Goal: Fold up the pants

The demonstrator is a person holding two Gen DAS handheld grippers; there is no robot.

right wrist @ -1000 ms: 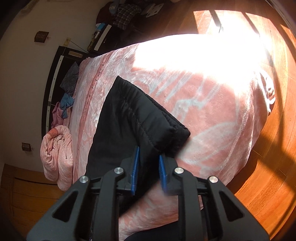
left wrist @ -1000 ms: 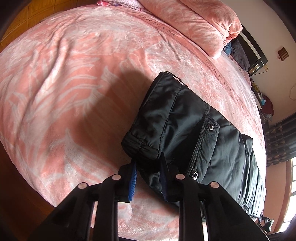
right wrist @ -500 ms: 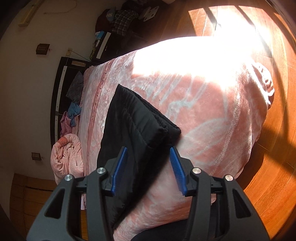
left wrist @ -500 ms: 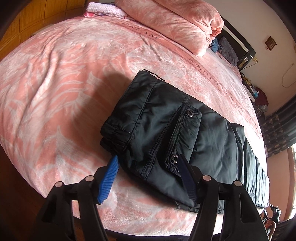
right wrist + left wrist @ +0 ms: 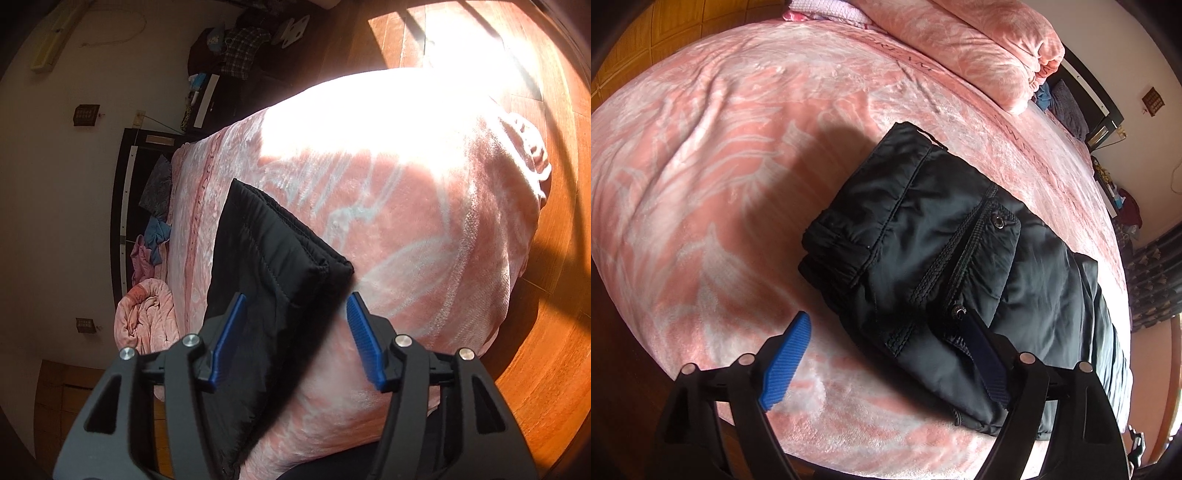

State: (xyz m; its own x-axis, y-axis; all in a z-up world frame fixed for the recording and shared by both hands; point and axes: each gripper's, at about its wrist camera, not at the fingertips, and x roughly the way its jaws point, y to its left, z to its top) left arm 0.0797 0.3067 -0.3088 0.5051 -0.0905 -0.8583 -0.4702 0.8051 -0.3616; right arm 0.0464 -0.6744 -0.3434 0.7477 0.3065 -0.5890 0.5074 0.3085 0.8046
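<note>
The black padded pants (image 5: 942, 258) lie folded on the pink bed cover (image 5: 713, 177), waistband end toward the left. My left gripper (image 5: 886, 343) is open, its jaws spread wide just in front of the near edge of the pants, holding nothing. In the right wrist view the other folded end of the pants (image 5: 266, 280) lies flat on the bed. My right gripper (image 5: 295, 314) is open, its blue pads either side of that corner, not pinching it.
A folded pink blanket (image 5: 967, 48) lies at the head of the bed. A dark headboard with clothes (image 5: 147, 206) stands at the left. Wooden floor (image 5: 546, 332) surrounds the bed, with bright sunlight on the far bed corner (image 5: 388, 110).
Both grippers were shut on the pants a second ago. Both have opened wide and pulled back a little, and the pants now rest on the bed.
</note>
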